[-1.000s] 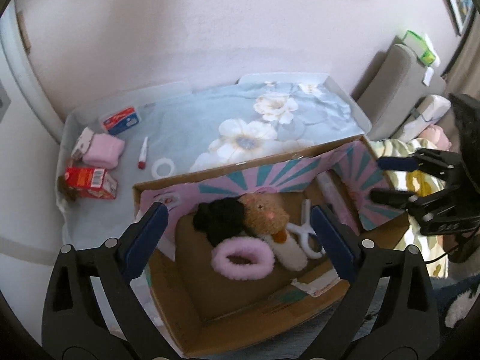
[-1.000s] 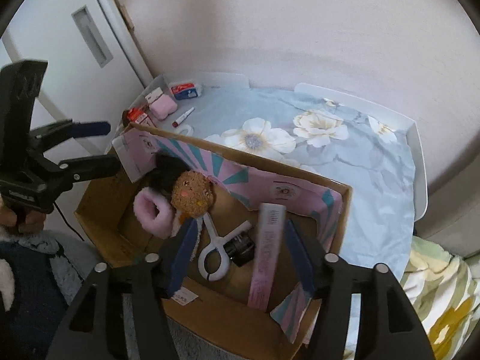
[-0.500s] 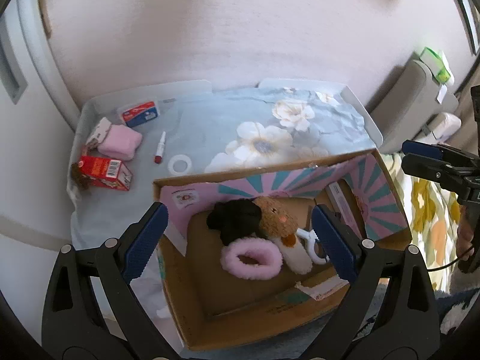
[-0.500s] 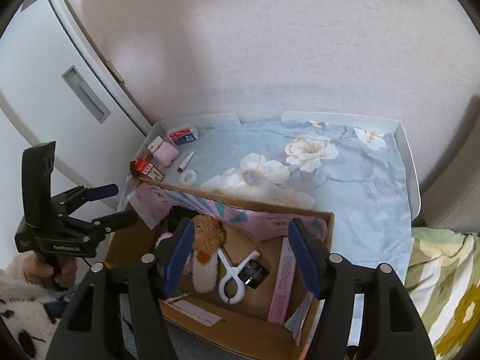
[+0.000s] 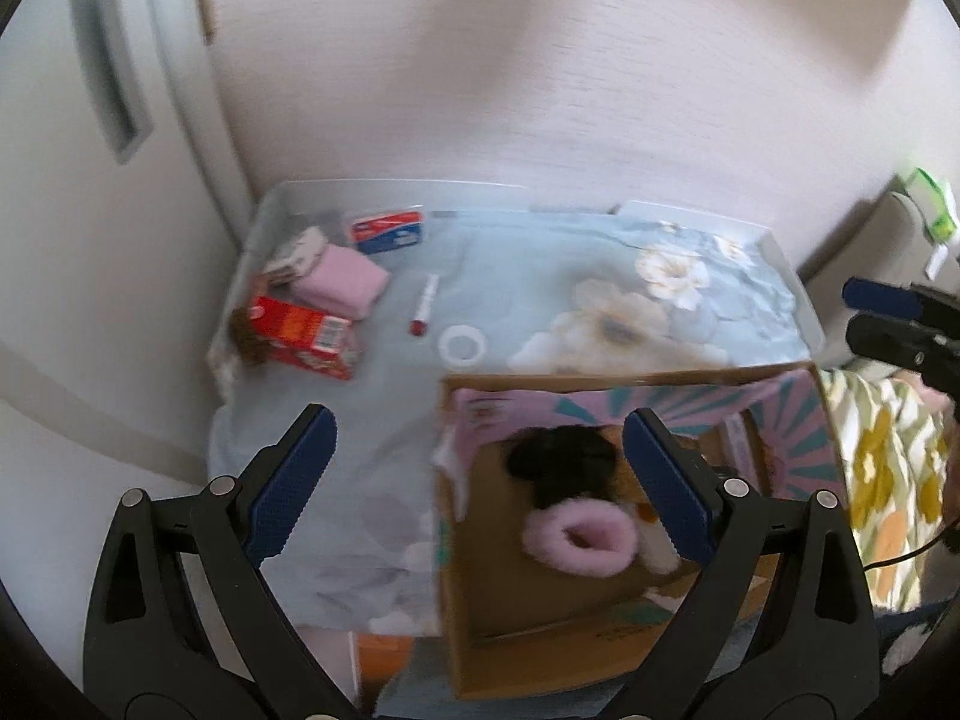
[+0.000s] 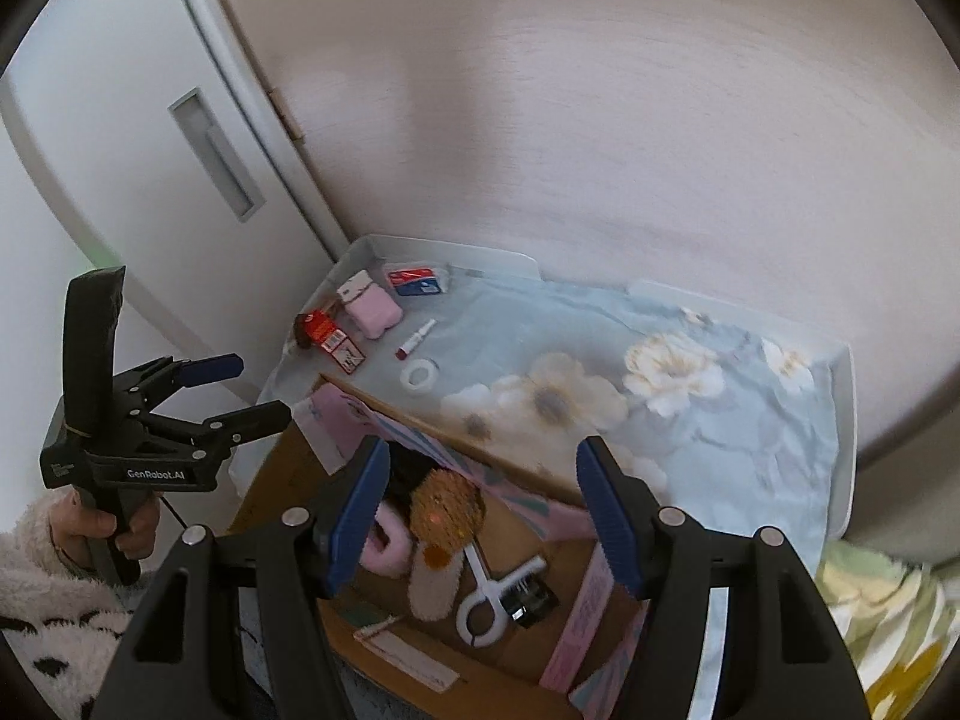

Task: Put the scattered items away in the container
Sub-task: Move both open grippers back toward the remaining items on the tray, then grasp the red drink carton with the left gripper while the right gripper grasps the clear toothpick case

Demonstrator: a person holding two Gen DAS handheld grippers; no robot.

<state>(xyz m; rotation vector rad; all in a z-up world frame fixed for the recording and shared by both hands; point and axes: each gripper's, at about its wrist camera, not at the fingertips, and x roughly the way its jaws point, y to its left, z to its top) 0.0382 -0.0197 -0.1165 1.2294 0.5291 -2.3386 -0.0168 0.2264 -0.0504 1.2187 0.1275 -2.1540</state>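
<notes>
Approx half done: box (image 5: 540, 570) already has pink scrunchie (image 5: 579, 543), plush, clip etc. Left on the bed: red carton (image 5: 303, 330), pink pad (image 5: 342, 285), pen (image 5: 425, 303), tape ring (image 5: 462, 346), blue pack (image 5: 389, 231). My left hand-held gripper (image 5: 474, 480) and right hand-held gripper (image 6: 483, 516) both wide, holding nothing, above the box

Matt cardboard box (image 5: 543, 594) (fluffy scrunchie (image 5: 579, 542))
</notes>
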